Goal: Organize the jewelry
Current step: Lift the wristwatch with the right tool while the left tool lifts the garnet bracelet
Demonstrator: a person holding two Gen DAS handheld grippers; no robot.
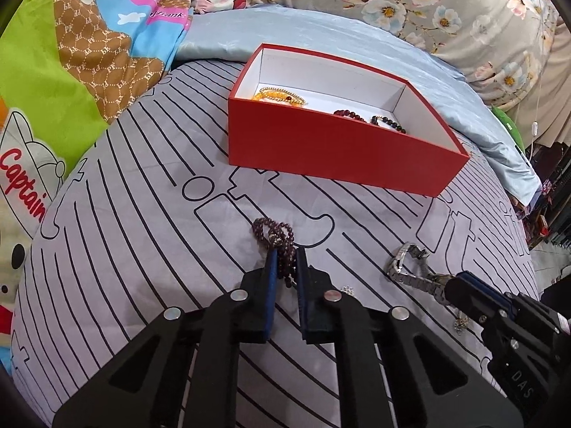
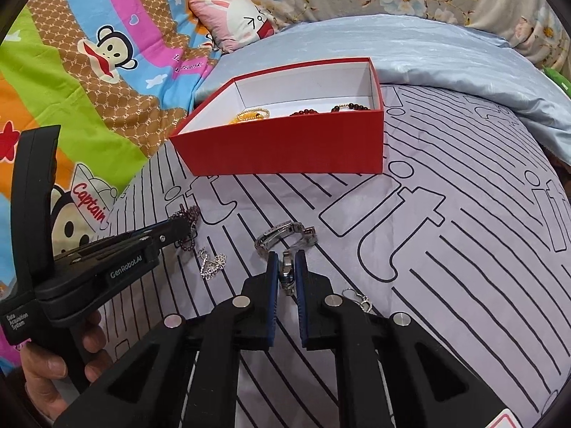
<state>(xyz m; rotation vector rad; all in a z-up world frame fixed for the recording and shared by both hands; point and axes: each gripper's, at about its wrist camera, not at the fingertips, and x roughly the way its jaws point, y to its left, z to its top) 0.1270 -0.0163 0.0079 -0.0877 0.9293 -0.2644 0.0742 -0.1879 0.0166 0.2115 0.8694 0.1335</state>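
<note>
A red box (image 1: 321,149) (image 2: 285,146) with a white inside stands on the grey striped cloth and holds a gold bracelet (image 1: 280,94) and dark bead bracelets (image 1: 371,119). My left gripper (image 1: 285,251) is shut on a purple bead bracelet (image 1: 273,233) that lies on the cloth; it also shows in the right wrist view (image 2: 187,230). My right gripper (image 2: 286,255) is shut on the band of a silver metal watch (image 2: 285,235), also seen in the left wrist view (image 1: 407,264). A small sparkly silver piece (image 2: 212,265) lies between them.
A silver earring (image 2: 360,299) lies by the right gripper's right finger. Cartoon-print bedding (image 1: 71,53) lies to the left, a pale blue quilt (image 1: 357,39) and a floral fabric (image 1: 446,0) behind the box. The bed's edge drops off at the far right.
</note>
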